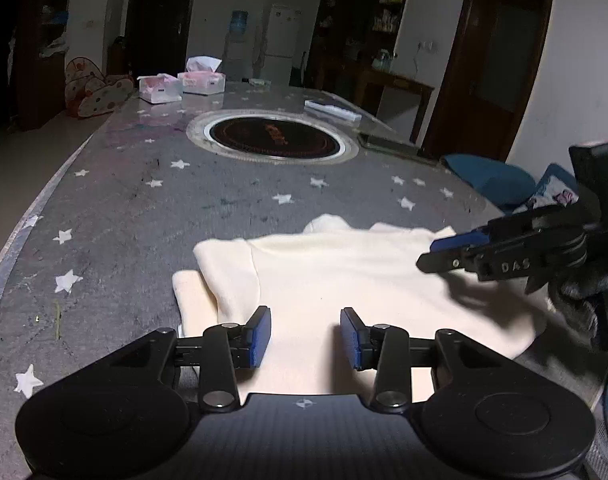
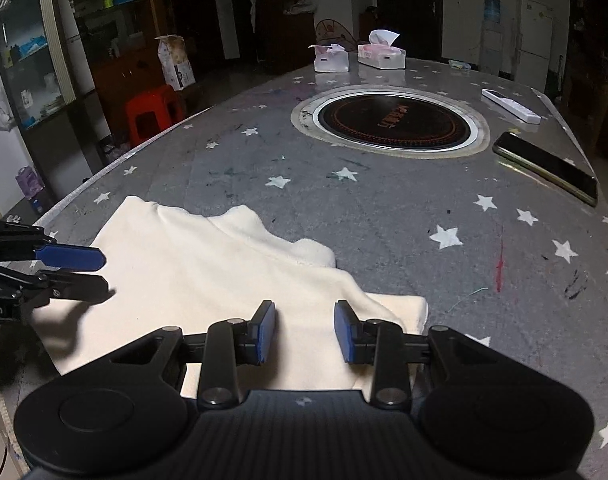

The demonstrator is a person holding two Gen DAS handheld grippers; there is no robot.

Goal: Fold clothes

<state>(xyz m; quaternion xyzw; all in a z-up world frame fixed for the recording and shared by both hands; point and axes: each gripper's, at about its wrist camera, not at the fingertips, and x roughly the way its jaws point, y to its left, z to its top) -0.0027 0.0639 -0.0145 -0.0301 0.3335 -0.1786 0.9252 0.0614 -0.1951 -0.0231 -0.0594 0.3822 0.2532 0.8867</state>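
Observation:
A cream garment (image 1: 343,272) (image 2: 204,264) lies partly folded on the grey star-patterned table (image 1: 144,208) (image 2: 403,220), near its front edge. A sleeve is folded in on one side. My left gripper (image 1: 304,322) (image 2: 104,271) hovers over the garment's near left part, jaws apart, with only cloth showing below the gap. My right gripper (image 2: 304,314) (image 1: 427,254) is over the near right part and is also open, with nothing pinched between its blue pads. A gloved hand (image 1: 579,292) holds the right gripper.
A round black cooktop (image 1: 274,136) (image 2: 393,122) is set into the table's middle. Two tissue boxes (image 1: 202,80) stand at the far end. A phone (image 2: 547,168) and a white remote (image 2: 509,106) lie at the right edge. A blue chair (image 1: 491,180) stands beside the table.

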